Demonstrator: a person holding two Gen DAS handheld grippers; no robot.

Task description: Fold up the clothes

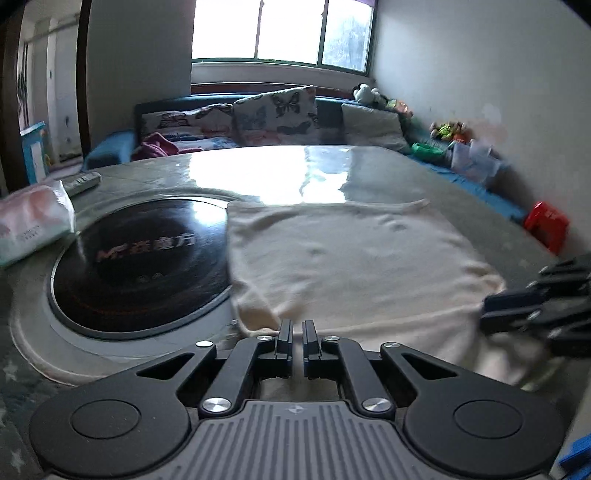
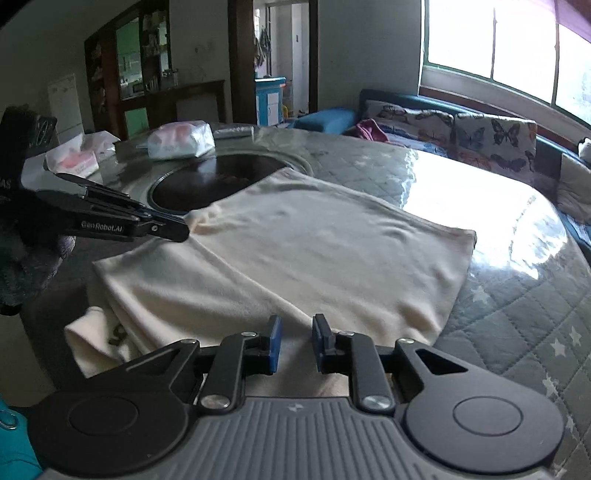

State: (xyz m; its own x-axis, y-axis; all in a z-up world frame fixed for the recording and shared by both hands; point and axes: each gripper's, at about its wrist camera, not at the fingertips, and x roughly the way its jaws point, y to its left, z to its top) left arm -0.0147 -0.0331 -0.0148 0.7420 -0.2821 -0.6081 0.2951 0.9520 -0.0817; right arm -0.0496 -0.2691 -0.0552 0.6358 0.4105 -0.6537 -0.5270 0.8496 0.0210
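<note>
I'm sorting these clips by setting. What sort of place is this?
Most likely a home living room: a sofa with butterfly-print cushions under a window, and a round dining table with a built-in cooktop, where a cream garment lies.

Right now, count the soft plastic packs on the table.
2. One pack beside the black cooktop; the other pack further left, behind the left gripper. Others may be hidden.

One garment [image 2: 295,258], two tongs [image 1: 297,334] [image 2: 297,341]

My left gripper [image 1: 297,334] is black with silver screws, ribbed grey base; right gripper [image 2: 296,338] has blue pads [image 2: 275,341].
</note>
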